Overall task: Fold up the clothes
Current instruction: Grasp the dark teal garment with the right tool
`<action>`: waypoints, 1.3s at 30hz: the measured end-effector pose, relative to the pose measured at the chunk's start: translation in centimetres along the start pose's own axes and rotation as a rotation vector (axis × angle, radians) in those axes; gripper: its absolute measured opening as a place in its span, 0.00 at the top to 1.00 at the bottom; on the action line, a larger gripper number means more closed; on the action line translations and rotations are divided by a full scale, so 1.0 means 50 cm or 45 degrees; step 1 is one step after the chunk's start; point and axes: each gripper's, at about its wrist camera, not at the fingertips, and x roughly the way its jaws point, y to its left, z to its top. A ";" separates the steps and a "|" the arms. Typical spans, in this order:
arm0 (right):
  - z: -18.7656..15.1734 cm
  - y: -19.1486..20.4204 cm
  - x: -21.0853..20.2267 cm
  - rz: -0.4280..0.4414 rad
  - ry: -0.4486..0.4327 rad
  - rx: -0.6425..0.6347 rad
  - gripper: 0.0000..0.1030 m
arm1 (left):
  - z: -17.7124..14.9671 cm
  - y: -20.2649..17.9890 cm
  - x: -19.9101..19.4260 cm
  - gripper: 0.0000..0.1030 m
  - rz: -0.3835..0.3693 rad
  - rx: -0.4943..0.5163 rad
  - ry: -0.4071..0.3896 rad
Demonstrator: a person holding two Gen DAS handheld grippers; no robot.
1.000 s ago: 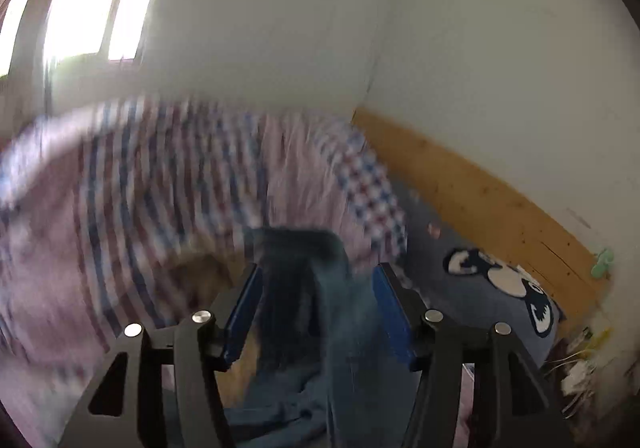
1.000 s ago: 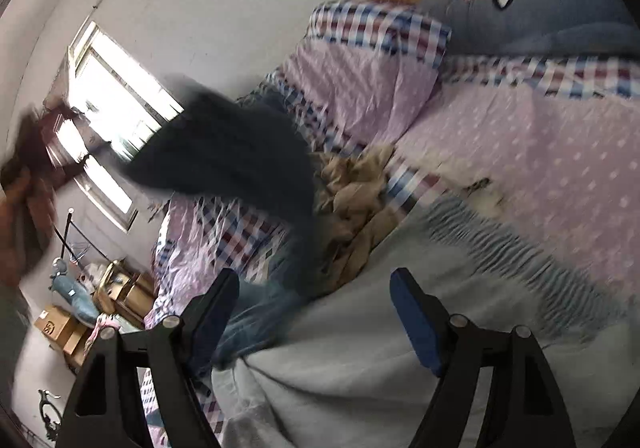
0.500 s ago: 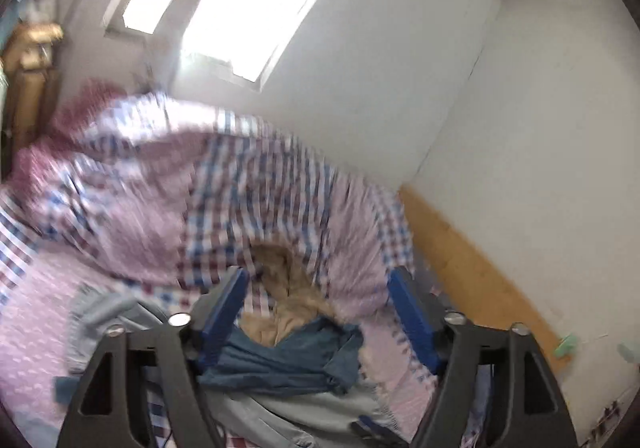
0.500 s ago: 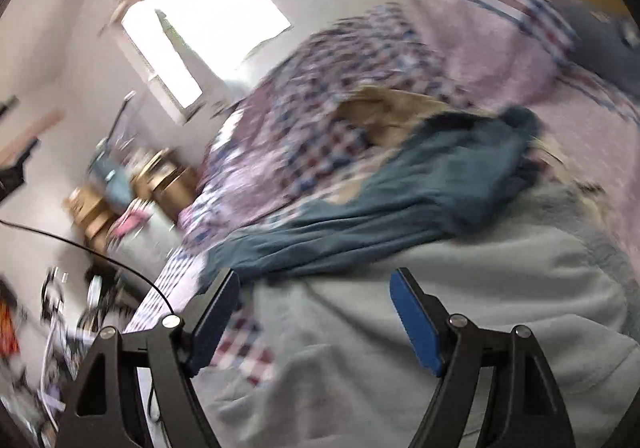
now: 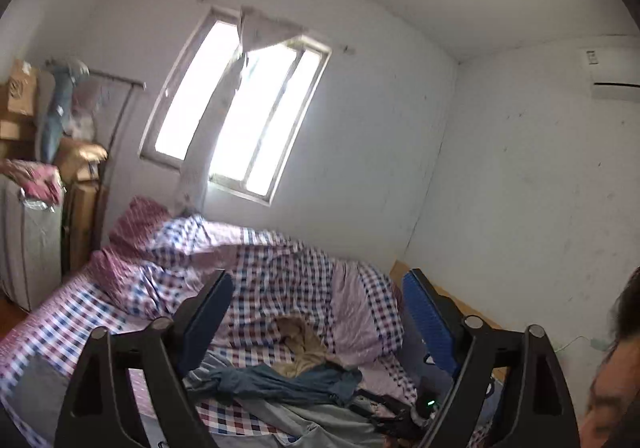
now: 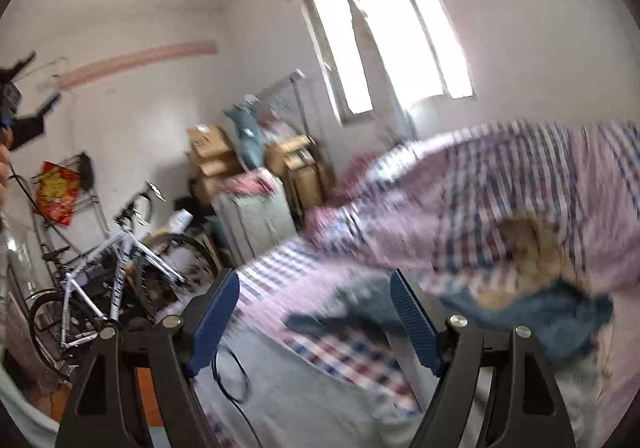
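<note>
Where the left wrist view looks over the bed, we see the left gripper (image 5: 316,318) w/ jaws opening, nothing between; blue garment (image 5: 280,384) lies crumpled on the checked quilt (image 5: 280,272), tan garment (image 5: 300,344) just behind. Right wrist view, blurred: right gripper (image 6: 316,322) spread, empty, bicycle (image 6: 120,260) at left

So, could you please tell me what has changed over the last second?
The left gripper let go of the blue garment, now crumpled on the bed; its jaws are opening, nothing between them. Both views swung up toward the window. The right gripper stayed open and empty.
</note>
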 end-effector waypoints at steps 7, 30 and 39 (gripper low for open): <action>0.118 0.124 -0.163 -0.023 -0.141 -0.115 0.17 | 0.003 -0.001 -0.131 0.00 0.029 0.093 -0.088; -0.134 0.034 0.415 -0.345 0.480 -0.522 0.12 | -0.635 0.357 0.340 0.00 0.352 -0.068 0.035; -0.289 -0.096 0.720 -0.398 0.741 -0.718 0.13 | -0.850 0.584 0.491 0.00 0.527 -0.314 0.163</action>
